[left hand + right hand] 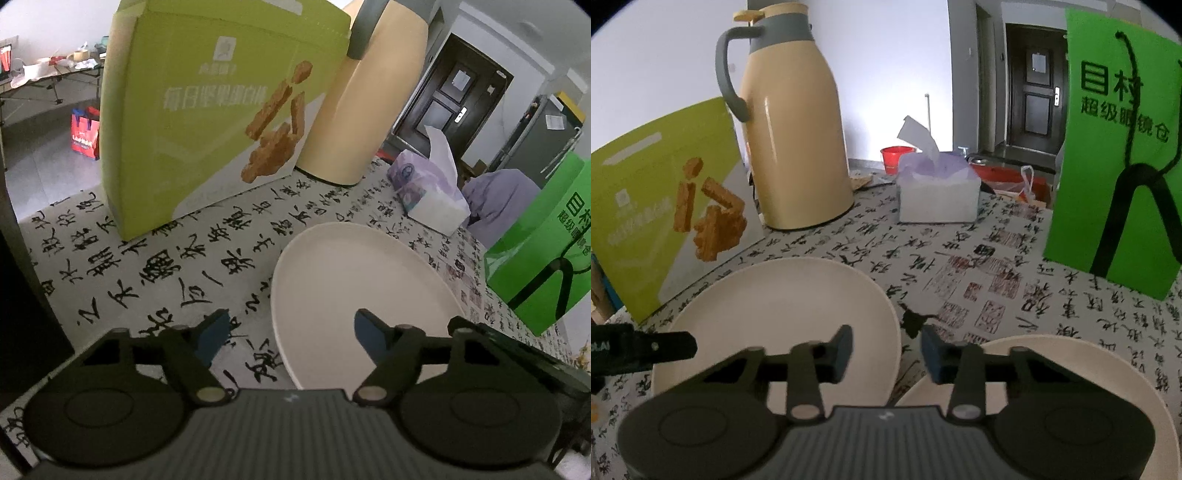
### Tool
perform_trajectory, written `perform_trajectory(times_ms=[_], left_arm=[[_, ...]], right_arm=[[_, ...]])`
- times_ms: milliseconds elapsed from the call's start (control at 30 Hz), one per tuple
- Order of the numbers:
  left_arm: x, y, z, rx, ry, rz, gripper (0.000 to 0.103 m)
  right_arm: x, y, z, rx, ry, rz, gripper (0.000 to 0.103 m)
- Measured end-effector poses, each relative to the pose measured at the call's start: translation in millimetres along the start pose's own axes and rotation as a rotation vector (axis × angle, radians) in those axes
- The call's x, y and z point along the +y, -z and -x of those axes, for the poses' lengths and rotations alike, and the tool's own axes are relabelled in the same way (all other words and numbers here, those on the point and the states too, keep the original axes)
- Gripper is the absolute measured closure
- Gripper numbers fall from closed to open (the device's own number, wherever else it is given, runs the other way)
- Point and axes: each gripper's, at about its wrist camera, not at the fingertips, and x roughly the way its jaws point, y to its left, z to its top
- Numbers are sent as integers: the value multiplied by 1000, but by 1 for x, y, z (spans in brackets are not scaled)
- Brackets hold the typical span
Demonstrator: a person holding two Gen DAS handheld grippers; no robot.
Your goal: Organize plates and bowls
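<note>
The left gripper's (291, 338) blue-padded fingers (213, 334) stand apart and released, straddling the near left rim of a round cream plate (364, 273): one pad hangs over the patterned cloth, the other over the plate's inner surface, neither pressing on it. The right gripper's (886, 352) fingers (842, 349) are narrowed but grip nothing; the gap between them lies over the cloth between two dishes, the left pad above the right rim of the cream plate (783, 306), the right pad above the left rim of a second round cream plate (1108, 373) just beside it. Both plates lie flat on the worktop (1052, 295), which is covered by a white cloth printed with black calligraphy and red seals. Behind them stand a tall beige thermos jug with a grey handle (798, 147), a lime-green snack box (207, 122), a white and purple tissue pack (938, 192) and a bright green paper bag with black cord handles (1115, 147).
</note>
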Motion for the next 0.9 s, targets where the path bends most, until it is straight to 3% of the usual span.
perform_trajectory(times_ms=[200, 367, 567, 900], left_arm=[[-7, 2, -2, 2, 7, -26, 39], [-11, 3, -4, 9, 20, -43, 57], [-9, 5, -9, 24, -9, -37, 73], [-12, 6, -10, 1, -56, -74, 75]], right_arm=[[0, 0, -2, 14, -10, -13, 72], [0, 0, -7, 49, -5, -21, 82], [0, 0, -11, 71, 5, -18, 86], [2, 2, -9, 70, 9, 7, 93]])
